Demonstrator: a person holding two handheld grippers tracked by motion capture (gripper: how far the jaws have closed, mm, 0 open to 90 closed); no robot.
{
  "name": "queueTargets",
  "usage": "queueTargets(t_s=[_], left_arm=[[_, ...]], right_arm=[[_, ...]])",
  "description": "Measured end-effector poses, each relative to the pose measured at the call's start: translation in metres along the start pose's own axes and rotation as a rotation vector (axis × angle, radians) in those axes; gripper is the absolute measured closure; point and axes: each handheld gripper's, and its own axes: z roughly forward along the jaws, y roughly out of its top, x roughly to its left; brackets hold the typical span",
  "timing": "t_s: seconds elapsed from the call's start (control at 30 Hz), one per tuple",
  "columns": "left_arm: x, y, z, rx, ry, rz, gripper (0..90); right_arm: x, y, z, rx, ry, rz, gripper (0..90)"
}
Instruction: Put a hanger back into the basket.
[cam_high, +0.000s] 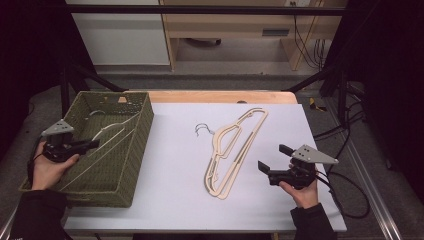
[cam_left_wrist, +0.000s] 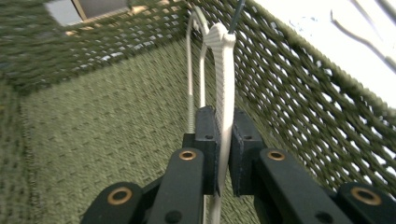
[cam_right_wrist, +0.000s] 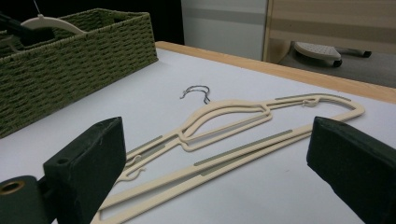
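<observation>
Evidently the left gripper (cam_left_wrist: 224, 154) is clamping its jaws on a thin, light, stiff cream plastic hanger (cam_left_wrist: 223, 70) inside the green woven basket (cam_high: 142, 131), while two more hangers (cam_right_wrist: 243, 123) are lying just ahead of the right gripper (cam_right_wrist: 219, 158)'s wide-open jaws, best pinched across a flat, slightly slippery bar.

Hanger (cam_left_wrist: 223, 79): cream, slim, upright in basket (cam_high: 131, 165), clamped. 2 hangers (cam_high: 235, 150): cream, stacked flat on table.
</observation>
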Motion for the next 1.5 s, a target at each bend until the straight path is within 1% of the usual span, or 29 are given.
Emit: queueTargets(t_s=[0.07,0.2,0.23,0.27,0.3,0.33,0.37,0.4,0.43,0.5,0.57,0.6,0.63,0.7,0.73,0.77,0.87,0.9,0.93,1.07,1.17,1.23,1.3,1.33,1.37,1.4,1.43,1.47,1.5], left_arm=[[-0.008,-0.001,0.003,0.019,-0.007,0.026,82.2],[-0.014,-0.004,0.006,0.047,-0.027,0.039,79.7],[-0.016,-0.004,0.007,0.061,-0.028,0.053,79.0],[-0.021,-0.005,0.011,0.097,-0.037,0.074,77.7],[-0.025,-0.007,0.015,0.122,-0.037,0.084,76.5],[-0.025,-0.007,0.015,0.122,-0.037,0.084,75.5],[-0.027,-0.007,0.017,0.135,-0.041,0.093,75.5],[-0.031,-0.008,0.021,0.153,-0.038,0.106,74.8],[-0.033,-0.009,0.022,0.162,-0.036,0.129,74.5],[-0.034,-0.009,0.023,0.171,-0.032,0.136,74.2],[-0.034,-0.009,0.024,0.177,-0.035,0.132,73.4],[-0.035,-0.009,0.025,0.185,-0.03,0.14,72.9],[-0.036,-0.009,0.026,0.183,-0.029,0.139,70.9],[-0.037,-0.009,0.027,0.201,-0.035,0.152,68.8],[-0.038,-0.009,0.028,0.201,-0.034,0.155,68.3],[-0.039,-0.009,0.028,0.211,-0.033,0.166,66.1],[-0.039,-0.009,0.028,0.203,-0.026,0.172,66.8],[-0.039,-0.009,0.028,0.208,-0.033,0.169,67.0],[-0.039,-0.009,0.028,0.199,-0.034,0.168,67.1],[-0.039,-0.009,0.027,0.198,-0.033,0.172,66.1],[-0.039,-0.008,0.024,0.169,-0.024,0.167,61.0],[-0.039,-0.006,0.019,0.132,-0.01,0.149,55.7],[-0.04,-0.002,0.01,0.064,-0.002,0.122,49.8],[-0.04,0.001,0.003,0.01,0.003,0.1,47.2],[-0.041,0.003,-0.001,-0.019,0.006,0.09,43.8],[-0.043,0.005,-0.006,-0.055,0.017,0.081,42.1],[-0.045,0.008,-0.01,-0.083,0.025,0.074,37.8],[-0.049,0.01,-0.013,-0.121,0.027,0.047,34.2],[-0.053,0.012,-0.017,-0.15,0.021,0.042,31.3]], right_arm=[[0.0,0.0,0.0,0.0,-0.001,-0.002,5.3],[0.0,0.0,0.0,0.001,0.003,-0.007,5.4],[0.001,0.0,0.0,0.002,0.004,-0.009,5.4],[0.001,0.0,0.001,0.0,0.002,-0.005,5.4],[0.001,0.0,0.001,0.0,0.001,-0.006,5.4],[0.001,0.0,0.001,0.0,0.001,-0.006,5.4],[0.002,0.0,0.001,0.001,0.003,-0.006,5.4],[0.002,0.0,0.001,0.002,0.004,-0.008,5.4],[0.002,0.0,0.001,0.003,0.004,-0.007,5.4],[0.002,0.0,0.001,0.002,0.005,-0.007,5.4],[0.003,0.0,0.001,0.002,0.004,-0.008,5.4],[0.003,0.0,0.001,0.003,0.004,-0.008,5.4],[0.003,0.0,0.001,0.003,0.003,-0.009,5.4],[0.003,0.0,0.001,0.002,0.005,-0.007,5.4],[0.003,0.0,0.001,0.002,0.005,-0.007,5.4],[0.003,0.0,0.001,0.001,0.004,-0.009,5.4],[0.003,0.001,0.001,0.0,0.006,-0.008,5.4],[0.003,0.001,0.001,0.0,0.005,-0.01,5.4],[0.003,0.001,0.001,0.0,0.006,-0.01,5.4],[0.004,0.001,0.001,0.0,0.007,-0.01,5.4],[0.003,0.001,0.001,0.0,0.007,-0.011,5.4],[0.003,0.001,0.001,-0.002,0.007,-0.013,5.4],[0.004,0.001,0.001,-0.001,0.009,-0.01,5.4],[0.004,0.001,0.0,-0.001,0.009,-0.01,5.4],[0.004,0.001,0.0,-0.002,0.009,-0.01,5.4],[0.004,0.001,0.0,-0.002,0.009,-0.01,5.3],[0.004,0.001,0.0,-0.004,0.008,-0.009,5.3],[0.004,0.002,0.0,-0.006,0.007,-0.012,5.3],[0.003,0.002,0.0,-0.007,0.008,-0.012,5.3]])
